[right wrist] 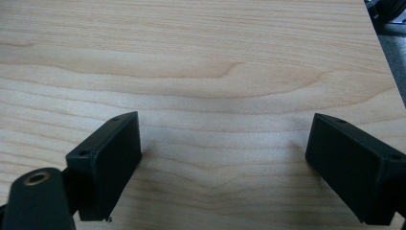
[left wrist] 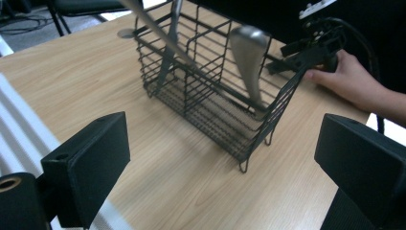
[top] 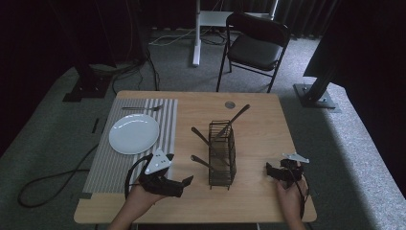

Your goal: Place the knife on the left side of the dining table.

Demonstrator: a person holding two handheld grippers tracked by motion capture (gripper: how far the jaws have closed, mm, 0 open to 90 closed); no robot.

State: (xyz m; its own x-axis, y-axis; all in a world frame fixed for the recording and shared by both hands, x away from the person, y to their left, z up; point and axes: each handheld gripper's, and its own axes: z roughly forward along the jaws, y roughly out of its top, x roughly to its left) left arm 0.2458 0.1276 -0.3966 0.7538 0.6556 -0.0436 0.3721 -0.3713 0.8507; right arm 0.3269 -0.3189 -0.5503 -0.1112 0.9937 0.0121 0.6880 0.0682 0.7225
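Wire basket [left wrist: 215, 100], spoon [left wrist: 249, 57] inside

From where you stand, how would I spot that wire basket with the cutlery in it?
Start at the wooden table and look to its middle, right of the striped mat with the white plate. There, between the two claws, stands the basket. It is the one tall, dark wire thing there, with utensil handles sticking out of it.

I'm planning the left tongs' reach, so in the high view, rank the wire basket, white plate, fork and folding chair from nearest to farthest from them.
From the left tongs:
1. Wire basket, just right.
2. White plate, ahead-left on the striped mat.
3. Fork, beyond the plate.
4. Folding chair, past the table.
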